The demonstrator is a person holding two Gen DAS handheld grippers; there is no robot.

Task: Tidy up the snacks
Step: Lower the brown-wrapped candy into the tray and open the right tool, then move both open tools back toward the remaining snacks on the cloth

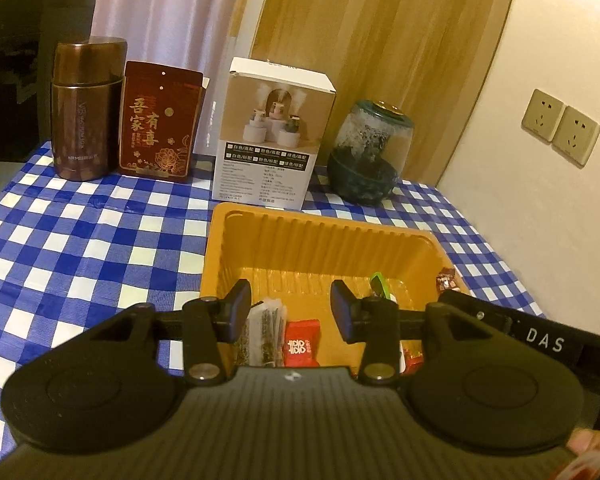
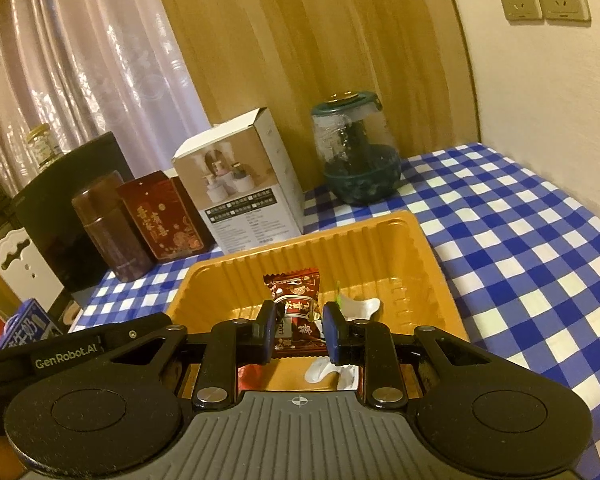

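Observation:
An orange plastic tray (image 1: 320,220) (image 2: 300,240) sits on the blue-checked tablecloth. My left gripper (image 1: 291,300) hovers over its near end with the jaws apart and nothing between the pads. Beneath it lie a red packet (image 1: 300,344), a clear packet of dark snack (image 1: 266,328) and a green-wrapped sweet (image 1: 380,286). My right gripper (image 2: 298,320) is shut on a dark red candy (image 2: 296,300), holding it above the tray floor. White wrappers (image 2: 364,306) lie under it. The right gripper's black body comes in from the right edge of the left wrist view.
Along the back stand a brown flask (image 1: 86,108), a red pouch (image 1: 160,120), a white carton (image 1: 272,132) and a green-lidded glass jar (image 1: 368,152). A black box (image 1: 12,80) sits far left. Wall sockets (image 1: 560,128) are on the right. A blue carton (image 2: 24,324) lies off the table's left.

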